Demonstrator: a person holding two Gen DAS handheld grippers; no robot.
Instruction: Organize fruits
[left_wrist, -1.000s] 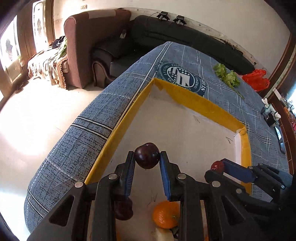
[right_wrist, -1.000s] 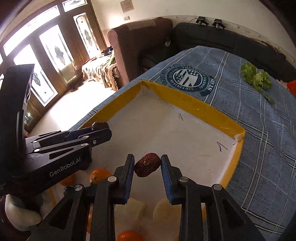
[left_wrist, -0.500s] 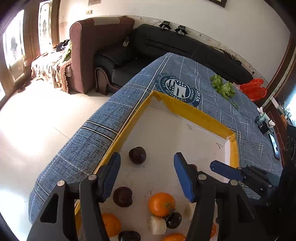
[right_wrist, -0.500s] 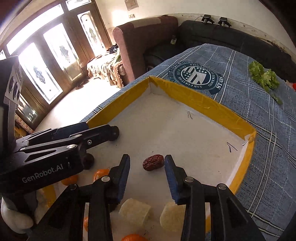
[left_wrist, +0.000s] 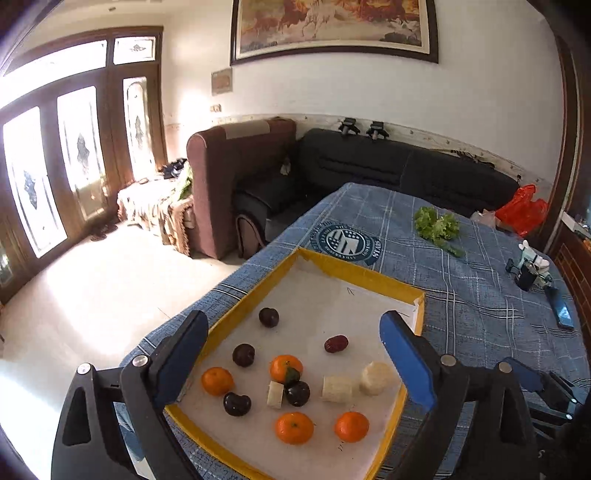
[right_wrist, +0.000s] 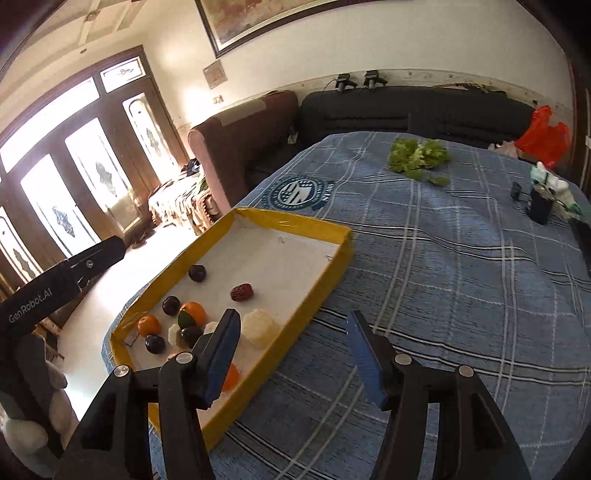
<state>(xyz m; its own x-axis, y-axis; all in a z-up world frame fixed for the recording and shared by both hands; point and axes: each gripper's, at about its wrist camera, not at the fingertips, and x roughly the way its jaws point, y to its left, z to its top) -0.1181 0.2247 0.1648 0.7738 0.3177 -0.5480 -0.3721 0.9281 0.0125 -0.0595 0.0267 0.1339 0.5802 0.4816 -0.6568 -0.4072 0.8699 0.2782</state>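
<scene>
The left tongs (left_wrist: 293, 360) are spread wide and hold nothing, hanging over the near end of the tray (left_wrist: 356, 271). The right tongs (right_wrist: 295, 354) are spread wide too and empty, above the blue cloth of the counter (right_wrist: 443, 258) just past the tray's right wall (right_wrist: 325, 280).

The yellow-rimmed tray lies at the counter's near left corner, and all the fruit sits on its white floor. Nearest the front wall are two oranges (left_wrist: 293, 427), side by side but apart. Behind them a dark plum (left_wrist: 237, 403) lies near the left wall, with another orange (left_wrist: 217, 381) just beyond it. In the middle a small white chunk (left_wrist: 275, 394) touches a dark plum (left_wrist: 297, 393), and an orange with a green leaf (left_wrist: 286, 367) sits right behind the pair. To the right are two pale chunks (left_wrist: 337, 388), close together, the rounder one (left_wrist: 376, 377) nearer the right wall. Farther in, a plum (left_wrist: 243, 355) lies near the left wall and a red date (left_wrist: 336, 343) lies alone toward the right. The farthest fruit is a single plum (left_wrist: 269, 316) near the left wall.

Beyond the tray the cloth shows a round emblem (left_wrist: 345, 244), and a bunch of greens (left_wrist: 437, 227) lies toward the far edge. A red bag (left_wrist: 522, 210) sits at the far right corner.
</scene>
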